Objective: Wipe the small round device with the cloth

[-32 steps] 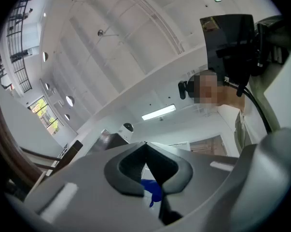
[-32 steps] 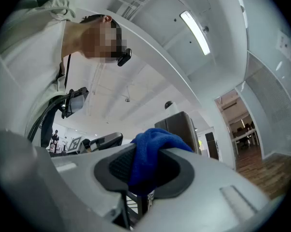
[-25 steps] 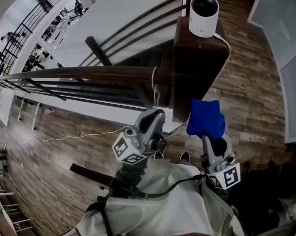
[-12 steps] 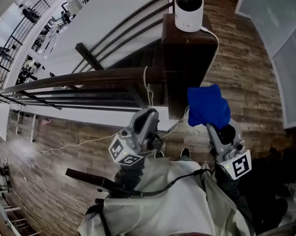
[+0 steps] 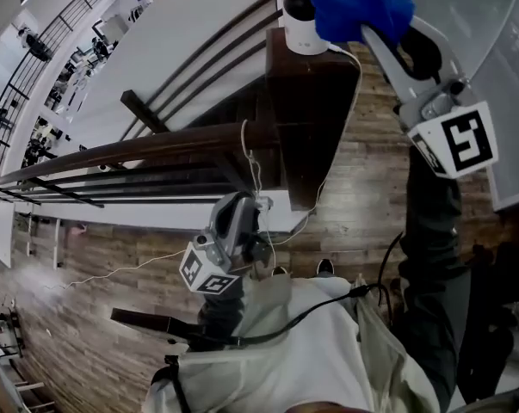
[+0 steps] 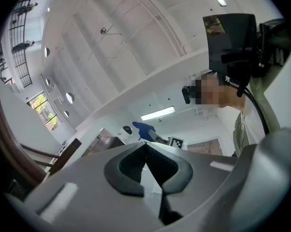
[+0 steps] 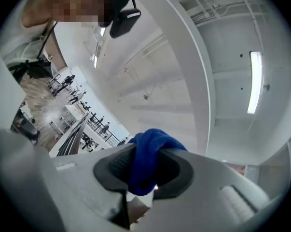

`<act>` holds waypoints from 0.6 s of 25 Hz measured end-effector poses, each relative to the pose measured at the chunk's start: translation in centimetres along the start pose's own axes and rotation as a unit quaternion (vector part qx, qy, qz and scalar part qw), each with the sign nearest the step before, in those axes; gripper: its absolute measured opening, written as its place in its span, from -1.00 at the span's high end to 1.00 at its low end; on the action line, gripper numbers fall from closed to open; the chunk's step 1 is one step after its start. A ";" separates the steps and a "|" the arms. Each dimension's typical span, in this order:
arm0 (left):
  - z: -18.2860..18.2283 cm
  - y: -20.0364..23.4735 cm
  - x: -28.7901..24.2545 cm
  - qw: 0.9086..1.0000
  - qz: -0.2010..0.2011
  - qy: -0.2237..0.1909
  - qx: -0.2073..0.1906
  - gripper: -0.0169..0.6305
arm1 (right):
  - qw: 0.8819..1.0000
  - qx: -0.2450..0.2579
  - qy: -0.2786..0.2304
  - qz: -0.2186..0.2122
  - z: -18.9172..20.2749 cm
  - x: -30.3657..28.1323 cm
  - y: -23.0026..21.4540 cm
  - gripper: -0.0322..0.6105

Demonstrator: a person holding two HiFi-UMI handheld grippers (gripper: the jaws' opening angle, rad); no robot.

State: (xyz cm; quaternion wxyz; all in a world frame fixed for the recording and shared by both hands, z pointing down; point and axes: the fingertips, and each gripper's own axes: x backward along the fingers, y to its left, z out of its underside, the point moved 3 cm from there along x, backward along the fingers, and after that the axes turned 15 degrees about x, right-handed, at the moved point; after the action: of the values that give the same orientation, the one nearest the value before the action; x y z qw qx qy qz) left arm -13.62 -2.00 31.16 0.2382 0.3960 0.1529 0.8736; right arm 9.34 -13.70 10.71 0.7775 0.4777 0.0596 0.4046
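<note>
The small round device [image 5: 299, 22], white with a black face, stands on top of a dark wooden post [image 5: 315, 119]. A blue cloth [image 5: 354, 3] is bunched against its right side and hides part of it. My right gripper [image 5: 381, 34] is shut on that cloth, reaching in from the right; in the right gripper view the blue cloth [image 7: 147, 158] fills the gap between the jaws. My left gripper [image 5: 231, 231] hangs low near my body, jaws shut on nothing. From the left gripper view the device [image 6: 128, 129] and cloth [image 6: 143, 128] look small and distant.
A dark wooden handrail [image 5: 139, 144] with slanted bars runs left from the post. A white cable [image 5: 257, 175] drops from the device down the post to the wood-plank floor [image 5: 362, 196]. Beyond the railing lies an open drop to a lower hall.
My right gripper has lifted the blue cloth from waist height up to the device, which it now partly covers. The left gripper has stayed low.
</note>
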 end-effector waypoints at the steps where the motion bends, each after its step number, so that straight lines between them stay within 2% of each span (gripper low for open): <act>1: -0.1 -0.1 0.2 1.000 -0.003 -0.002 -0.002 0.93 | 1.000 0.009 0.022 -0.011 0.5 -1.5 -0.1 0.63; 3: -0.3 -0.3 0.6 1.000 -0.007 -0.006 -0.007 0.93 | 0.997 0.027 0.058 -0.030 1.3 -3.9 0.5 0.63; 8: -1.7 0.6 0.3 1.000 -0.021 -0.003 -0.019 0.93 | 0.997 0.010 0.062 -0.046 2.1 -5.3 3.5 0.63; 13: -5.2 3.4 -6.2 0.997 -0.028 0.034 -0.066 0.93 | 0.992 0.017 0.087 -0.095 4.1 -4.6 8.0 0.63; 15: -6.1 4.3 -9.3 0.995 -0.030 0.051 -0.081 0.93 | 0.991 0.013 0.092 -0.099 4.3 -4.0 8.7 0.64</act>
State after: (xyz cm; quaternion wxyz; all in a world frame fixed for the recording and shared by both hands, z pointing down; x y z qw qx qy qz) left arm -14.19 -11.13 23.46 0.2873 0.3253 0.1060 0.8947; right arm 3.74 -17.56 18.73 0.7985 0.4405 0.1832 0.3671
